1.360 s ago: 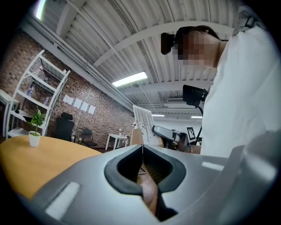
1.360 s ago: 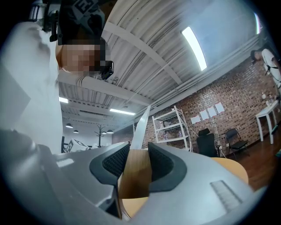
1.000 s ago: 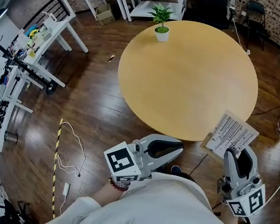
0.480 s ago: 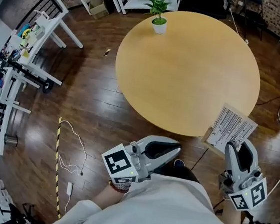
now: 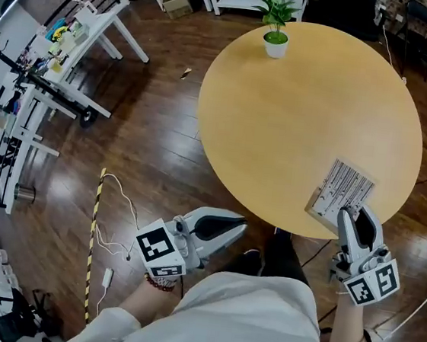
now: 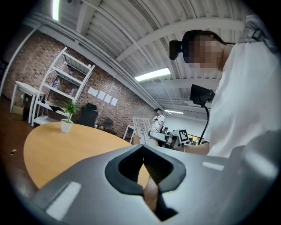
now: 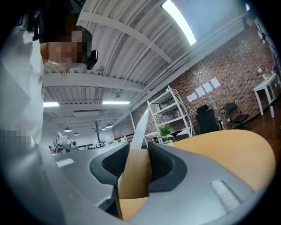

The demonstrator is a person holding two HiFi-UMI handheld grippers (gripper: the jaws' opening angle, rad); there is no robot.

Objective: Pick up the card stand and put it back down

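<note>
- Right gripper (image 5: 347, 218): jaws closed tight on the wooden base of the card stand (image 5: 339, 190), which is over the round table's (image 5: 296, 114) near edge with its printed card tilted.
- Left gripper (image 5: 238, 225): jaws closed together with nothing between them, off the table, beside its near edge.

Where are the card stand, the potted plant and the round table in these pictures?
card stand (image 5: 342, 187), head view, on its printed sheet.
potted plant (image 5: 275, 46), head view, on its white pot.
round table (image 5: 304, 115), head view, on its bare wooden top.
</note>
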